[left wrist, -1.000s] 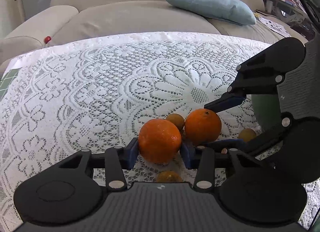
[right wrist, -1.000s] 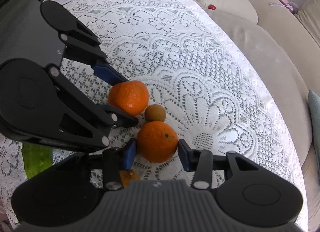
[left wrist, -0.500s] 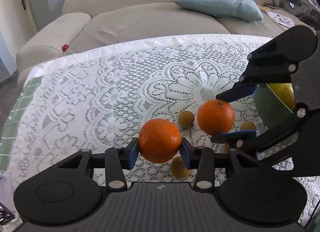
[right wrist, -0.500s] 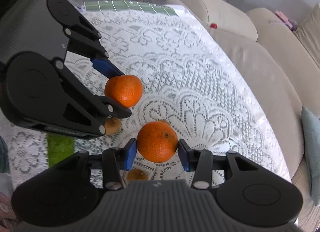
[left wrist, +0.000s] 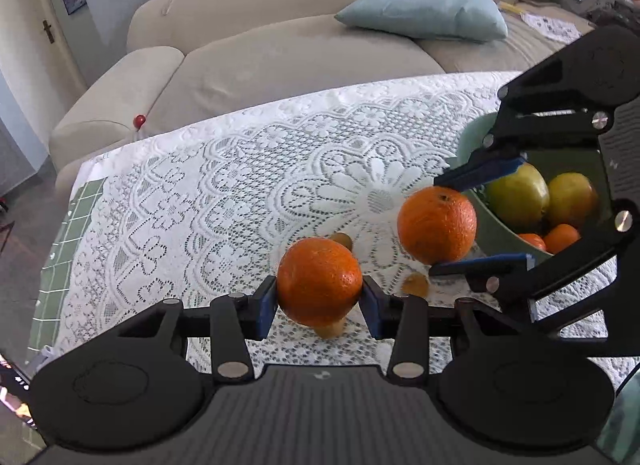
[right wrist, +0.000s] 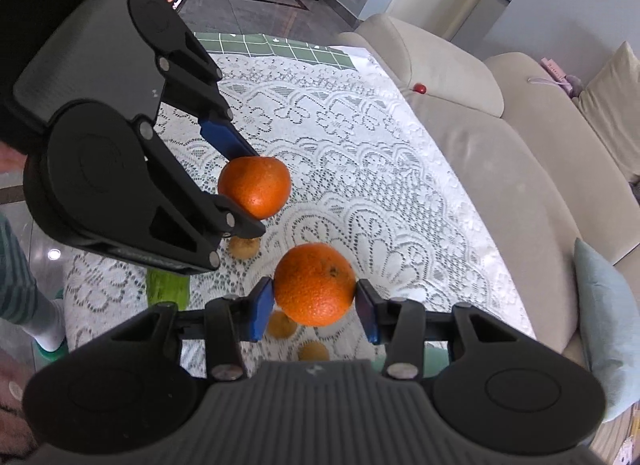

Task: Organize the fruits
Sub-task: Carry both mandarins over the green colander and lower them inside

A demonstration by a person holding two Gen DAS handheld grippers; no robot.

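Lace-covered table [left wrist: 224,201] – green bowl [left wrist: 494,235], sm. brown fruits [right wrist: 244,247].

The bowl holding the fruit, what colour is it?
Pale green bowl, clearest in the left wrist view.

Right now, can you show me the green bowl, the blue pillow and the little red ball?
green bowl [left wrist: 469,141], left wrist view, on its rim.
blue pillow [left wrist: 424,13], left wrist view, middle of its top.
little red ball [right wrist: 419,88], right wrist view, its centre, on the sofa.
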